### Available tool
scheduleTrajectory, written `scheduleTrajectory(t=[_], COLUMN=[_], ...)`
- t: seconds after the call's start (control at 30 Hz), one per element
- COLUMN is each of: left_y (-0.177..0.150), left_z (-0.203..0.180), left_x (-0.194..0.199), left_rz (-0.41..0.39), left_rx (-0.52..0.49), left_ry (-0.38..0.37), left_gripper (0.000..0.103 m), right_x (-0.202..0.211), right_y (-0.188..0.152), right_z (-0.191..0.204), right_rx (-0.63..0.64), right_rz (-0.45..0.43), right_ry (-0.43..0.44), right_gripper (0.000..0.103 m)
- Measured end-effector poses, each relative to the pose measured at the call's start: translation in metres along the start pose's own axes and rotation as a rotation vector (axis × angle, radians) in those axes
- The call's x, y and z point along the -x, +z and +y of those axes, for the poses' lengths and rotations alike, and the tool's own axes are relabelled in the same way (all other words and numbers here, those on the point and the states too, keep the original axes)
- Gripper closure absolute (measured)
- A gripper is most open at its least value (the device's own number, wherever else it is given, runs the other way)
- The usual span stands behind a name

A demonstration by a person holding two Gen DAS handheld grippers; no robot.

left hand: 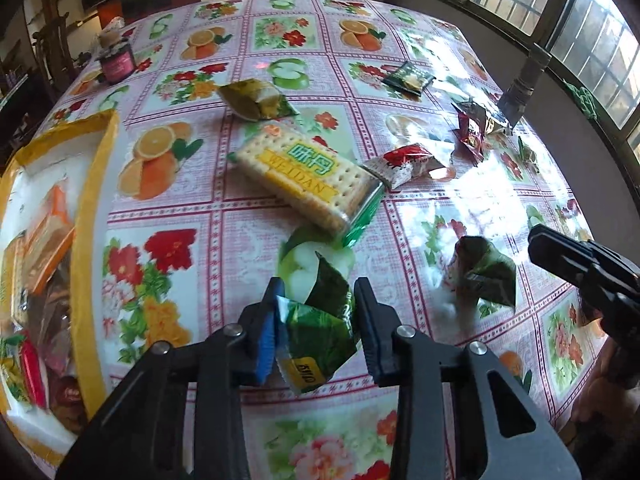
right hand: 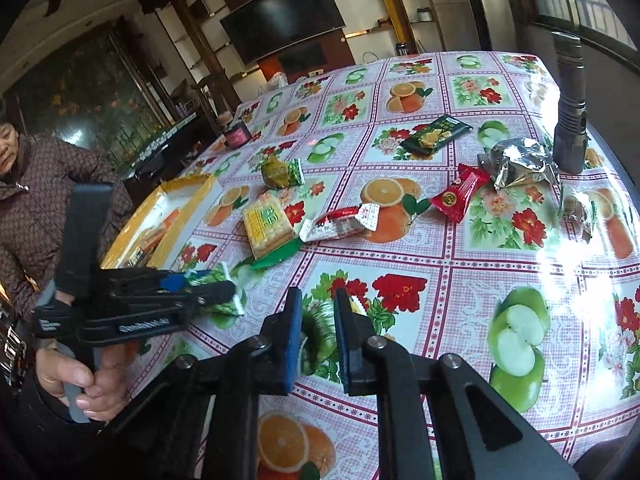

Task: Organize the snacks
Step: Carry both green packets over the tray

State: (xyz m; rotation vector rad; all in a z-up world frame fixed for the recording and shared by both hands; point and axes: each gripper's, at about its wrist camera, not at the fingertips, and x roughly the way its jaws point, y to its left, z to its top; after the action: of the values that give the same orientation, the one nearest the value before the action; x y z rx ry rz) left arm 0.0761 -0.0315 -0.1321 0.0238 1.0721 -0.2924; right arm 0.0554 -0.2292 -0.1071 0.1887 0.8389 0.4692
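My left gripper [left hand: 318, 312] is shut on a green snack packet [left hand: 320, 332], held just above the table; it also shows in the right wrist view [right hand: 216, 292]. My right gripper [right hand: 318, 320] is shut on another green snack packet [right hand: 318, 334], also seen from the left wrist view [left hand: 484, 272]. A cracker pack [left hand: 304, 178] lies ahead in the middle. A yellow-rimmed box [left hand: 94, 216] with several snacks inside stands at the left.
Loose snacks lie on the fruit-print tablecloth [left hand: 400, 40]: a green packet [left hand: 256, 100], red-and-silver packets [left hand: 408, 164], a dark packet [left hand: 408, 78], a crumpled foil bag [right hand: 520, 164]. A flashlight [right hand: 570, 120] stands at the right edge. A jar [left hand: 116, 62] stands far left. A person [right hand: 24, 184] sits at the left.
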Motion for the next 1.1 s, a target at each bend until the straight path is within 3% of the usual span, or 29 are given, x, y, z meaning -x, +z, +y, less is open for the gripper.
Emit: scheduleTrajectory(t=[0.1, 0.17, 0.2, 0.4, 0.47, 0.63, 0.87, 1.1], left_y=[-0.006, -0.008, -0.009, -0.013, -0.014, -0.014, -0.012, -0.013], left_z=[0.007, 0.012, 0.014, 0.023, 0.025, 0.027, 0.028, 0.050], left_x=[0.011, 0.018, 0.021, 0.032, 0.036, 0.041, 0.060, 0.076], left_rz=[-0.016, -0.026, -0.029, -0.043, -0.053, -0.067, -0.121, -0.165], left_rx=[0.015, 0.026, 0.031, 0.066, 0.070, 0.074, 0.058, 0.089], left_ry=[0.003, -0.001, -0.005, -0.034, -0.037, -0.043, 0.014, 0.115], left_gripper=[0.066, 0.066, 0.066, 0.066, 0.066, 0.066, 0.066, 0.066], right_x=[-0.008, -0.017, -0.020, -0.044, -0.047, -0.035, 0.002, 0.003], right_y=[-0.003, -0.004, -0.004, -0.007, -0.009, -0.013, -0.002, 0.005], right_z=[0.010, 0.019, 0.023, 0.023, 0.019, 0.019, 0.041, 0.070], right_rx=[0.032, 0.091, 0.117, 0.185, 0.178, 0.157, 0.122, 0.130], right_rz=[0.017, 0.039, 0.043, 0.114, 0.137, 0.123, -0.001, -0.035], right_ry=[-0.020, -0.099, -0.121, -0.187, -0.195, -0.160, -0.041, 0.088], right_gripper=[0.078, 0.053, 0.051, 0.050, 0.060, 0.064, 0.065, 0.065])
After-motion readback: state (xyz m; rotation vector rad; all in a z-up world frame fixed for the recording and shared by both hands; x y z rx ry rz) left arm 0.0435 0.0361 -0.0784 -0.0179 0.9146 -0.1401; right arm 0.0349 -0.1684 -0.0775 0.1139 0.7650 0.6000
